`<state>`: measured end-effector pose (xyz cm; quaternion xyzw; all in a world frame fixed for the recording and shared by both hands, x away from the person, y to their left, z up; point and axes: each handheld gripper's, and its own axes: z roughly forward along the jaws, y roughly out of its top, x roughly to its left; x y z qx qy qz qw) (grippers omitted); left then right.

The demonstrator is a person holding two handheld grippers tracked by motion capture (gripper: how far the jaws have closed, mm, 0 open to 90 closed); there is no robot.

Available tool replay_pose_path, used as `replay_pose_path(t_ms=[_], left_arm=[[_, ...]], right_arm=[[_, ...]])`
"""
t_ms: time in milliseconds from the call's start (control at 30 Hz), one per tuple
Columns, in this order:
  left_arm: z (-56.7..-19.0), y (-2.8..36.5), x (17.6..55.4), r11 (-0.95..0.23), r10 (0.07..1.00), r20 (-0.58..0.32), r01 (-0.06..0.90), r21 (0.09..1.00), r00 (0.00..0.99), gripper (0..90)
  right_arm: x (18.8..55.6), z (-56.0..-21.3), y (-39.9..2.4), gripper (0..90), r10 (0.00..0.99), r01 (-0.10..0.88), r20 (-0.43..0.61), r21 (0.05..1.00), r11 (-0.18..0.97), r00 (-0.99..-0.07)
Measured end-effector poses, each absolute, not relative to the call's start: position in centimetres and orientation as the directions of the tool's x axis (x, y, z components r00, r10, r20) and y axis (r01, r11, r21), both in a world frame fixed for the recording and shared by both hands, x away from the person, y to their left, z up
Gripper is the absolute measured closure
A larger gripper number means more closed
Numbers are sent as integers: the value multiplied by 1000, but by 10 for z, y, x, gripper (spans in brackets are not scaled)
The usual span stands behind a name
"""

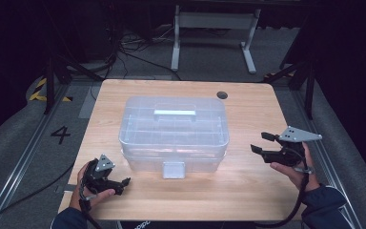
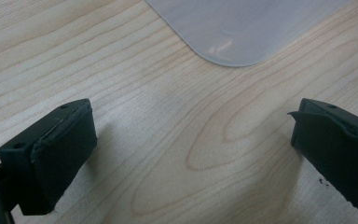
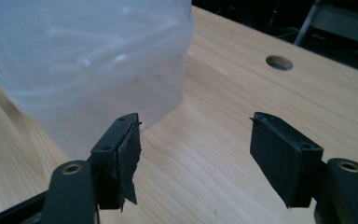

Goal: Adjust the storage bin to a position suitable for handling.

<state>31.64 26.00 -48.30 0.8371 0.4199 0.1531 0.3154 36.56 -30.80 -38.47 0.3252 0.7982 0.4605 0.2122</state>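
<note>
A translucent, frosted plastic storage box (image 1: 174, 131) stands near the middle of the wooden table (image 1: 248, 186), slightly toward its far side. It is rectangular with rounded corners, and its lid (image 1: 174, 119) is closed; a band-like seam runs where lid meets base. A flat handle (image 1: 174, 113) lies along the top of the lid, paler than the plastic around it, and a square latch (image 1: 173, 169) hangs at the middle of the near wall. Faint ribs or dividers show through the lid as straight lines; whether anything lies inside cannot be told through the cloudy plastic.

The table is pale wood with a clear wavy grain, smooth and matte, its corners rounded. A small round hole (image 1: 222, 95) sits near its far edge, to the right of the box.

The left gripper (image 1: 122, 183) is held low over the near left corner of the table, apart from the box, its black jaws spread wide with bare wood between them. In the left gripper view a rounded corner of the box (image 2: 242, 28) shows ahead of the jaws, not touching them.

The right gripper (image 1: 262, 142) hovers to the right of the box, near it but not in contact, pointing toward its side wall, jaws likewise wide apart and holding nothing. In the right gripper view the box's curved corner (image 3: 98, 60) rises just beyond the left-hand jaw, and the torn-looking black pad (image 3: 129, 156) on that jaw has a ragged edge
</note>
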Motion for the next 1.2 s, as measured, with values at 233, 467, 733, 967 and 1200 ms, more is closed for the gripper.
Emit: replay_pose_path(t_ms=[233, 467, 733, 967, 1200], left_arm=[[-483, 261, 314, -446, 806, -2, 609, 656, 592, 8], [-483, 261, 313, -441, 808, -7, 614, 654, 589, 8], [-483, 261, 314, -442, 808, -7, 614, 654, 589, 8], [-483, 261, 313, -442, 808, -7, 614, 654, 589, 8], [-483, 261, 313, -442, 808, -7, 614, 654, 589, 8]], right_arm=[[371, -359, -294, 340, 691, 268, -82, 884, 383, -718], [376, -338, -279, 340, 664, 221, -108, 893, 392, -740], [380, -320, -254, 344, 624, 181, -139, 889, 421, -769], [386, -309, -226, 347, 578, 154, -152, 882, 445, -801], [388, -303, -197, 354, 536, 135, -158, 874, 467, -829]])
